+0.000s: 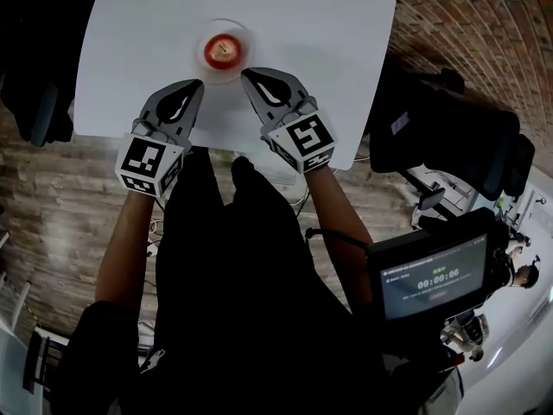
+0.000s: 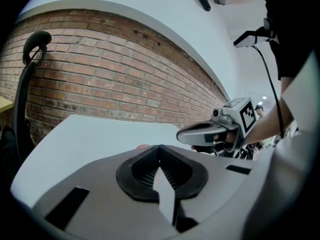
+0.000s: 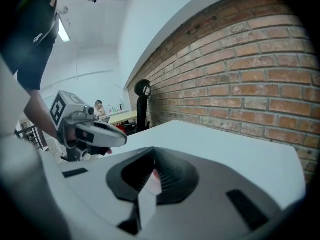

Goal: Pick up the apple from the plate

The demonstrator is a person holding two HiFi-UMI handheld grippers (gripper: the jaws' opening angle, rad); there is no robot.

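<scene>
- Two grey handheld grippers, the left gripper (image 1: 195,85) and the right gripper (image 1: 246,74), both had jaws clenched together, empty.
- Both reached forward, tips converging near one small round white plate (image 1: 245,62).
- One red apple (image 1: 223,51) sat on that plate, on one white table (image 1: 121,67).

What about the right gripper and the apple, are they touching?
Apart. The head view shows the right gripper stopping short of the apple, with bare plate between them.

We see the apple (image 1: 224,50) on the plate (image 1: 249,48), on the table (image 1: 130,59); our left gripper (image 1: 197,84) and right gripper (image 1: 244,74) are nearer us, flanking the plate.
</scene>
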